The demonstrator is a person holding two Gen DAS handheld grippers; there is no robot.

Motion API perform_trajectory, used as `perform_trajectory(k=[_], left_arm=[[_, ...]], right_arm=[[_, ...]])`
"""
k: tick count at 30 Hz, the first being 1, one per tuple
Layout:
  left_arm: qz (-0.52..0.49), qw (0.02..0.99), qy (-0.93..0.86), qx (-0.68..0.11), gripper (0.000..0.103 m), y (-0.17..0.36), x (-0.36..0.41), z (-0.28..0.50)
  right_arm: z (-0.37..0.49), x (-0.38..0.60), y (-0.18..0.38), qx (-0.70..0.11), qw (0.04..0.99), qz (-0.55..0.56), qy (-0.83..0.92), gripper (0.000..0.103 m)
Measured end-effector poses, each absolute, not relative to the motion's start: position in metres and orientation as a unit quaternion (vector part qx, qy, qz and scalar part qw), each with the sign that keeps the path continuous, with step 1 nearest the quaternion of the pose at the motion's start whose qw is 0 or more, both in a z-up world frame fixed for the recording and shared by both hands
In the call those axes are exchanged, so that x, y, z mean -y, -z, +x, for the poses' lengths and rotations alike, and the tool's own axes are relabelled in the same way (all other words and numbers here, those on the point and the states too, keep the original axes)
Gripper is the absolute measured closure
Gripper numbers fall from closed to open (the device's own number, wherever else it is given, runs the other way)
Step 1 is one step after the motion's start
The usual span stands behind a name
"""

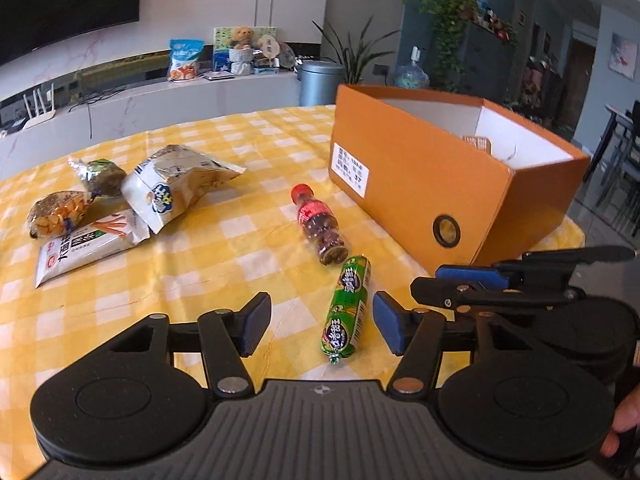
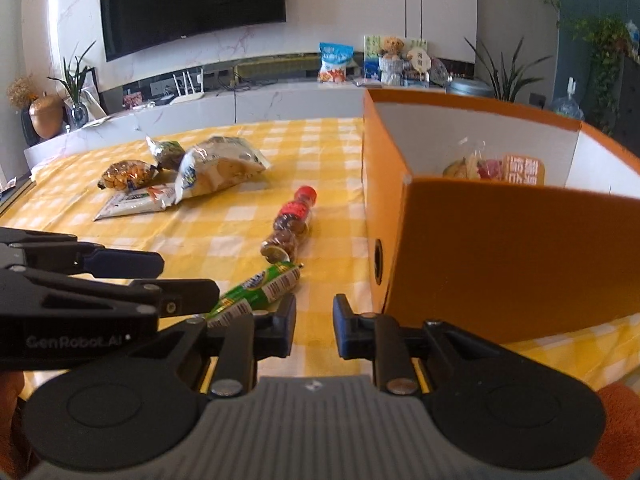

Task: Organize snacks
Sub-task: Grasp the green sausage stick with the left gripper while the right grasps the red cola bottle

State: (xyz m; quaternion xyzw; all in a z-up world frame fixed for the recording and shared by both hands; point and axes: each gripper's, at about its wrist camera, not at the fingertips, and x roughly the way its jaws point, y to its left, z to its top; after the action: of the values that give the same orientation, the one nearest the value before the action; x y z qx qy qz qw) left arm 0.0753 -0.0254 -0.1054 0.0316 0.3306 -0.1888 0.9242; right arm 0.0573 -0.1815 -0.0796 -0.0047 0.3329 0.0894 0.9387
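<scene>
Reaching for the sausage [image 1: 347, 309], the left gripper [image 1: 320, 326] is hovering spread, its fingers straddling the stick on the table [image 1: 240, 240]. Lowering squarely and closing mid-length is looking wise. The right gripper [image 2: 314, 330] is waiting released beside the box [image 2: 500, 256].

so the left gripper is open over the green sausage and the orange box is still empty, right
Not quite. The box is not empty: the right wrist view shows snack packets inside it. The rest holds: the left gripper is open, its fingers on either side of the green sausage.
</scene>
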Motion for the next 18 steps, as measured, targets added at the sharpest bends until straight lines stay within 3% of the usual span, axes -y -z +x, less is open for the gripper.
perform_trajectory(k=[11, 18], left_arm=[[0.08, 0.912, 0.192, -0.354, 0.032, 0.122, 0.04, 0.087], [0.1, 0.906, 0.201, -0.358, 0.042, 0.124, 0.055, 0.101]], right_arm=[[0.069, 0.2, 0.091, -0.353, 0.931, 0.033, -0.085, 0.084], [0.069, 0.2, 0.092, -0.349, 0.933, 0.033, -0.083, 0.087]])
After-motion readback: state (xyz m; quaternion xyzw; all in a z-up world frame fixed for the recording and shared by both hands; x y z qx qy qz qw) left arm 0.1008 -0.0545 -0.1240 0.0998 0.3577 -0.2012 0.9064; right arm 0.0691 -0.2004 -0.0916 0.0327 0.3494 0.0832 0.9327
